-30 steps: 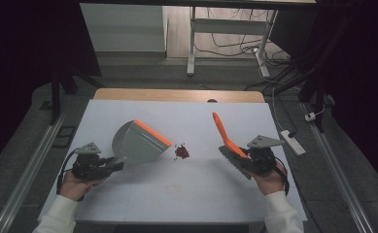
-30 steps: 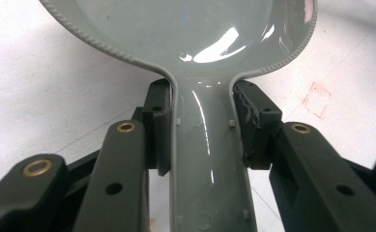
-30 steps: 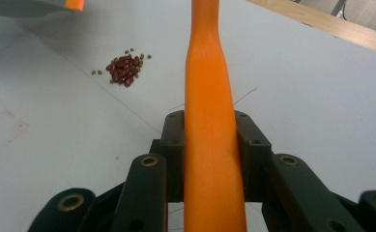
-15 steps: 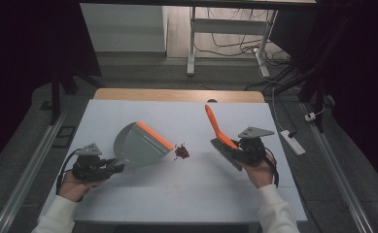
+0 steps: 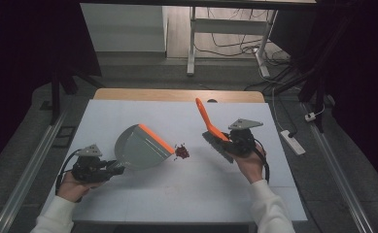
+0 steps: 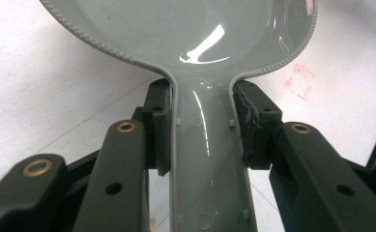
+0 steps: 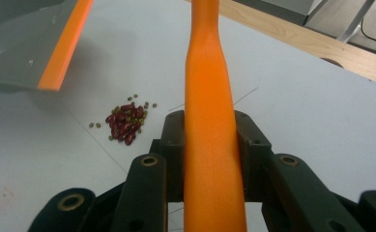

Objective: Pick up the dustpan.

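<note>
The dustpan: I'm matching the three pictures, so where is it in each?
High view: dustpan left of centre, orange lip toward the beans.
Left gripper view: its grey handle runs up the middle, clamped.
Right gripper view: top-left corner.
Shared landmark: the white table.

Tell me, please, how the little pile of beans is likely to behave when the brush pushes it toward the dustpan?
The beans are loose, small and rounded, so they will probably scatter and roll rather than move as one clump. A few tiny green ones already lie apart from the pile and could slip past the brush. The dustpan lip sits close, so a short sweep should do.
</note>
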`<state>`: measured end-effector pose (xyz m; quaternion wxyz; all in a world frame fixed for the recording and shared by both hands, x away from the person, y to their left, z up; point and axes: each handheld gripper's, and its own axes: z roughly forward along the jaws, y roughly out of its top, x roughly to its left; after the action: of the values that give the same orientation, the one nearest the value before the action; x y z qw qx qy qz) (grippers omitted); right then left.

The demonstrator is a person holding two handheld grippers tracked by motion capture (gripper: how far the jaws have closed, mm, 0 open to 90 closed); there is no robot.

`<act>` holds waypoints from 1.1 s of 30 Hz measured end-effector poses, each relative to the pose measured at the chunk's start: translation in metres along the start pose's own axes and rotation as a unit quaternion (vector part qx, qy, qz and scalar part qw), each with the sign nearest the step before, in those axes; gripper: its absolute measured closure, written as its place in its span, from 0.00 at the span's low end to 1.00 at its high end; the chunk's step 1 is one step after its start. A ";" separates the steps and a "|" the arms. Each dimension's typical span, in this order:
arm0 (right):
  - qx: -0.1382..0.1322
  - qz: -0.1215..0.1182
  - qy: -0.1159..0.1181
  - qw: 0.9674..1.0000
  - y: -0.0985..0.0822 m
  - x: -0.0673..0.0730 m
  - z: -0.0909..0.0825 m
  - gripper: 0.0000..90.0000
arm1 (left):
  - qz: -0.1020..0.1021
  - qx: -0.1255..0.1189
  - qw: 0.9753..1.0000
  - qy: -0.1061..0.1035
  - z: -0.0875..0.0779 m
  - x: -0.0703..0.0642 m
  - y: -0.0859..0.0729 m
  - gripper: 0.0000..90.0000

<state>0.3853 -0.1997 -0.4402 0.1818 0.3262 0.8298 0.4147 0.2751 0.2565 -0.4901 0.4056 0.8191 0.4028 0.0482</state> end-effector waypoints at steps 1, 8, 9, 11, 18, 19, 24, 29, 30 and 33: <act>-0.001 -0.001 0.001 1.000 0.001 0.000 0.002 0.78 | 0.002 0.002 1.000 -0.001 0.000 -0.001 0.000 0.69; -0.005 0.001 0.007 1.000 0.009 0.000 0.014 0.78 | 0.011 0.012 1.000 -0.008 0.003 -0.004 0.001 0.69; -0.005 0.001 0.007 1.000 0.010 0.000 0.016 0.78 | 0.013 0.015 1.000 -0.010 0.004 -0.005 0.001 0.69; -0.004 0.001 0.008 1.000 0.012 0.001 0.019 0.78 | 0.018 0.018 1.000 -0.012 0.005 -0.006 0.001 0.69; -0.003 -0.003 0.016 1.000 0.019 0.006 0.034 0.78 | 0.022 0.029 0.999 -0.018 0.007 -0.008 0.002 0.69; -0.002 -0.003 0.017 1.000 0.019 0.007 0.036 0.78 | 0.024 0.031 0.999 -0.020 0.008 -0.009 0.002 0.69; 0.008 -0.009 0.021 1.000 0.019 0.012 0.048 0.78 | 0.036 0.043 0.998 -0.028 0.011 -0.011 0.002 0.69; 0.008 -0.010 0.023 1.000 0.020 0.013 0.054 0.78 | 0.041 0.059 0.997 -0.030 0.015 -0.013 0.002 0.69; 0.008 -0.010 0.023 1.000 0.020 0.013 0.055 0.78 | 0.043 0.062 0.997 -0.031 0.016 -0.014 0.002 0.69; 0.008 -0.009 0.022 1.000 0.020 0.013 0.057 0.78 | 0.049 0.069 0.996 -0.033 0.017 -0.014 0.001 0.69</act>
<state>0.4164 -0.1489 -0.4580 0.1643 0.3115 0.8398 0.4131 0.2732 0.2354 -0.4971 0.3582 0.8653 0.3506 0.0126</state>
